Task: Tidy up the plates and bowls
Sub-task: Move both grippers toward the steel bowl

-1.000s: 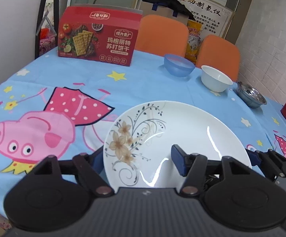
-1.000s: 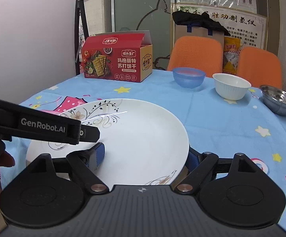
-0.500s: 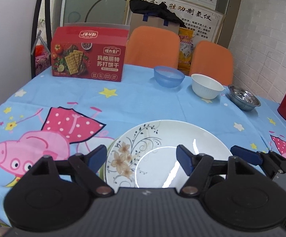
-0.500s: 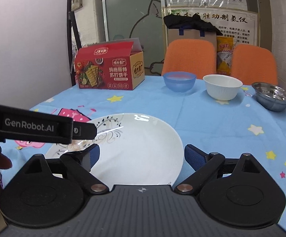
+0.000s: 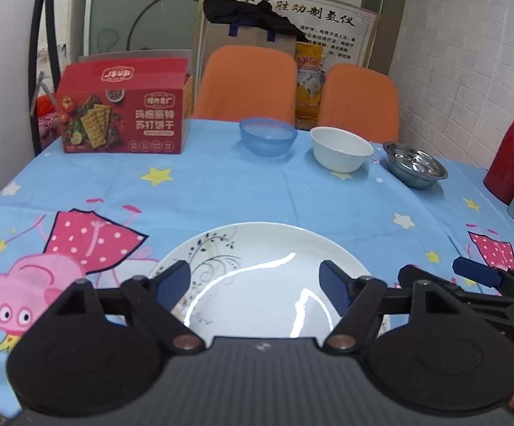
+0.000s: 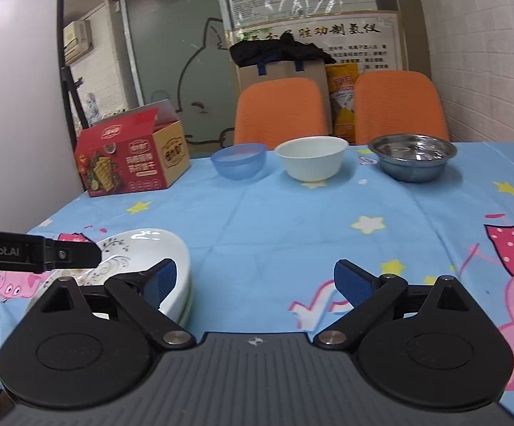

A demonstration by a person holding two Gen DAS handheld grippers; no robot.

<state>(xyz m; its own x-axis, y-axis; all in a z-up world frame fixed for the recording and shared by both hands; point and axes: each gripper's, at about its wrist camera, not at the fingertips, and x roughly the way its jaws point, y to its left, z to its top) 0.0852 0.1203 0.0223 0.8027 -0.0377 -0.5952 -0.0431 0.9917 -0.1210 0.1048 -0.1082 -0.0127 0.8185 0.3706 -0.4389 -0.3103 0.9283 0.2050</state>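
Plate: the white plate (image 5: 257, 284) with a black floral vine print is lying flat near the table's near edge, glossy and round, showing a second rim beneath it in the right wrist view (image 6: 171, 259).
Left gripper: the left gripper (image 5: 255, 284) is hovering over the plate with its blue-padded fingers spread wide, holding nothing.
Right gripper: the right gripper (image 6: 255, 280) is also standing wide open and empty; the plate is lying just beside its left finger, and bare cloth is showing between the fingers.
Bowls: a translucent blue bowl (image 5: 267, 136), a white bowl (image 5: 340, 149) and a shiny steel bowl (image 5: 415, 165) are sitting in a row along the table's far edge.
Table: the table (image 5: 257, 195) is wearing a blue cartoon-pig cloth; a red cracker box (image 5: 122, 117) is standing at its far left corner.
Change: a second ago the right gripper was closing on the plate's rim; now it is sitting off to the plate's right, and both grippers are sitting farther back.
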